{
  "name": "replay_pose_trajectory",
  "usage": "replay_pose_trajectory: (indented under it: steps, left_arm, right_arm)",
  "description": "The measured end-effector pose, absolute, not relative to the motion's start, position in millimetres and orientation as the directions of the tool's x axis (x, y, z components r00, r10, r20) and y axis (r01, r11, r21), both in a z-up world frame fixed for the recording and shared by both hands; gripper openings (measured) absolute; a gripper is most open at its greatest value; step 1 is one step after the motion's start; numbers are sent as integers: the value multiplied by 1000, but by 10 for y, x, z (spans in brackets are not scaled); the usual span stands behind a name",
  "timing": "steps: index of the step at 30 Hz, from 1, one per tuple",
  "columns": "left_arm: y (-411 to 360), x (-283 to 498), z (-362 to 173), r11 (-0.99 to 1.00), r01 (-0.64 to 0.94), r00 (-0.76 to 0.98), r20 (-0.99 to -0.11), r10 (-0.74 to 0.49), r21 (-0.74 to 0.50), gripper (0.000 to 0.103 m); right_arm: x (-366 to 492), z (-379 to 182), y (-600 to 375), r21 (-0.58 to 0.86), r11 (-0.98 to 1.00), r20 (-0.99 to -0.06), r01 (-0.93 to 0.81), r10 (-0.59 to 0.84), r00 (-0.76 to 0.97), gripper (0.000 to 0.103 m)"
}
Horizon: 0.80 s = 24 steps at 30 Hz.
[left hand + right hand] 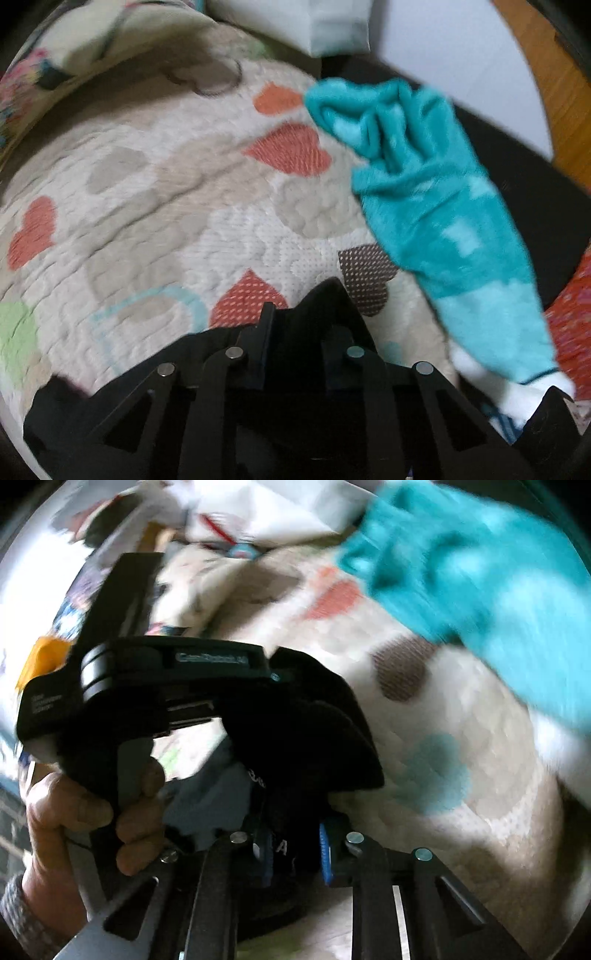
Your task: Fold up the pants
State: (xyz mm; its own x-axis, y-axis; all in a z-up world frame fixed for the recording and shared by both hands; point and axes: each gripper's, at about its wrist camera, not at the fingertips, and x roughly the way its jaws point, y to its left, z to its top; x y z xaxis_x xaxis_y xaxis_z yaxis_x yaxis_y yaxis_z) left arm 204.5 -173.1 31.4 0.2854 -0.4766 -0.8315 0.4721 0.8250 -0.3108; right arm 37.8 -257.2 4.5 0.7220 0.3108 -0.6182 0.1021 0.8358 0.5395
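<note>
Just teal pants [436, 206] on quilt [177, 192]

Both grippers clamping black cloth

The left gripper [301, 354] and right gripper [295, 853] are pinching dark fabric between nearly closed fingers; the left hand [88, 812] is gripping its handle.

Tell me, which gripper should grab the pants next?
Probably the right gripper. The pants lie off to the right in both views, while the left gripper hangs over bare quilt, farther from them.
</note>
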Motion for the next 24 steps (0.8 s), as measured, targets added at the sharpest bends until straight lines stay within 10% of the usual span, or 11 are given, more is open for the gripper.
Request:
replay_pose_trajectory:
  steps: [15,24]
  left_arm:
    - [792,1465,226,747,21,473,-652,-593,-664,25]
    - [1614,1132,-237,639,-222,506,-647,-570,-736,32]
  right_arm:
    - [87,500,-542,-44,908,-636,-417,296,713,18]
    - [-171,-30,15,-145,799,-725,-583,315,612,47]
